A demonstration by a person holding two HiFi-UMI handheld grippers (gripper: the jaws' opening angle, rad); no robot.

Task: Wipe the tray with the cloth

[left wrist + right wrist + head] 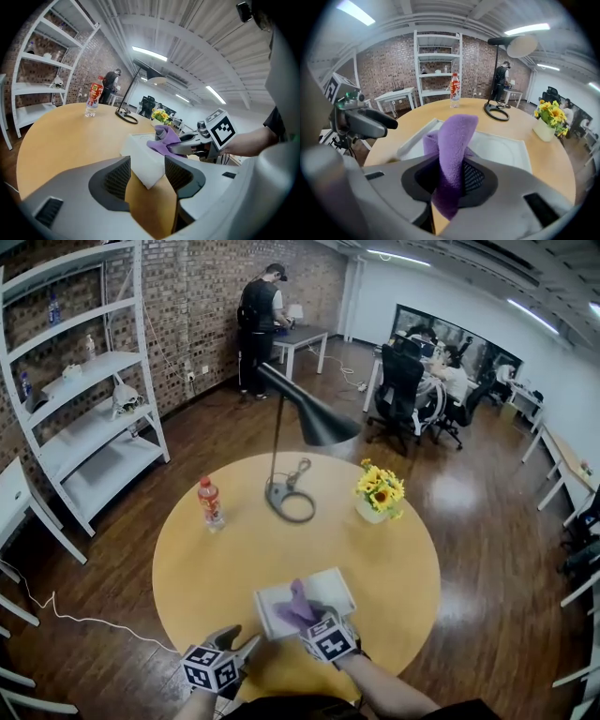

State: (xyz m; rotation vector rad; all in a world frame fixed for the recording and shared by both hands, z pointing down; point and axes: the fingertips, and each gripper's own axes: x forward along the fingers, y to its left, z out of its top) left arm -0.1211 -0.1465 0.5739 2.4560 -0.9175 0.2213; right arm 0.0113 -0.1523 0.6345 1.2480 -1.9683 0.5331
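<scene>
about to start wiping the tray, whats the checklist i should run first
1. Cloth held by the right gripper: ok, pinched between its fingers.
2. Cloth over the tray: ok. Whether it touches the tray's surface: cannot tell.
3. Tray steadied: ok, the left gripper looks closed on its near corner.
4. Nothing but the cloth in the tray: ok.
5. Bottle, lamp and flowers away from the tray: ok, all stand farther back on the table.
</scene>
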